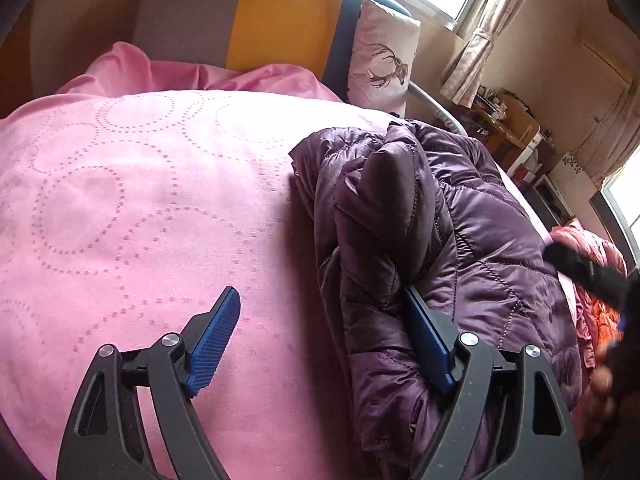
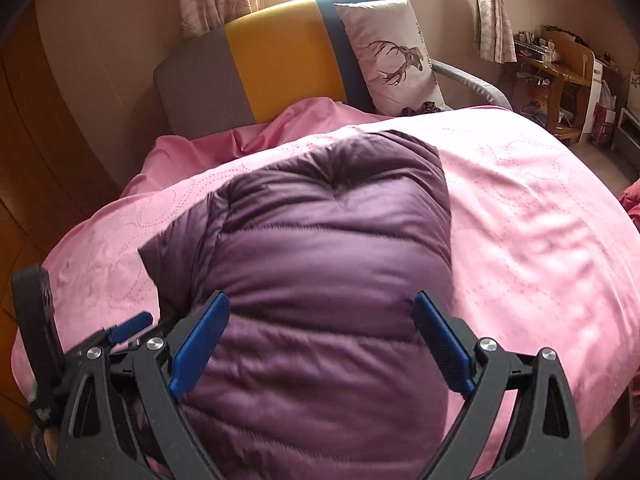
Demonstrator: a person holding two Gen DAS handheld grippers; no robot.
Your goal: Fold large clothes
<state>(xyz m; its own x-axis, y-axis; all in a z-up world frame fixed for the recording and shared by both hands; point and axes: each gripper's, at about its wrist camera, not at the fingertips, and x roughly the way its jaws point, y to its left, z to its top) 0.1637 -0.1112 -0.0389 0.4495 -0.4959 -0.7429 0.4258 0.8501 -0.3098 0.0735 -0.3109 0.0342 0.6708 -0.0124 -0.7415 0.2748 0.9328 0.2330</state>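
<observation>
A purple quilted down jacket [image 1: 432, 216] lies bunched on the pink bedspread [image 1: 140, 200]. My left gripper [image 1: 320, 328] is open at the jacket's left edge; its right finger is tucked under a fold of the jacket and its left finger hangs over bare bedspread. In the right wrist view the jacket [image 2: 332, 248] lies folded into a long block on the bedspread [image 2: 540, 220]. My right gripper [image 2: 320, 340] is open and hovers over the jacket's near end. The left gripper shows at the lower left of that view [image 2: 128, 328].
A grey, yellow and blue headboard [image 2: 280, 52] and a deer-print pillow [image 2: 396, 56] stand at the bed's far end. A wooden desk [image 2: 560, 64] with clutter stands at the right. Pink and orange clothes [image 1: 592, 280] lie at the bed's right edge.
</observation>
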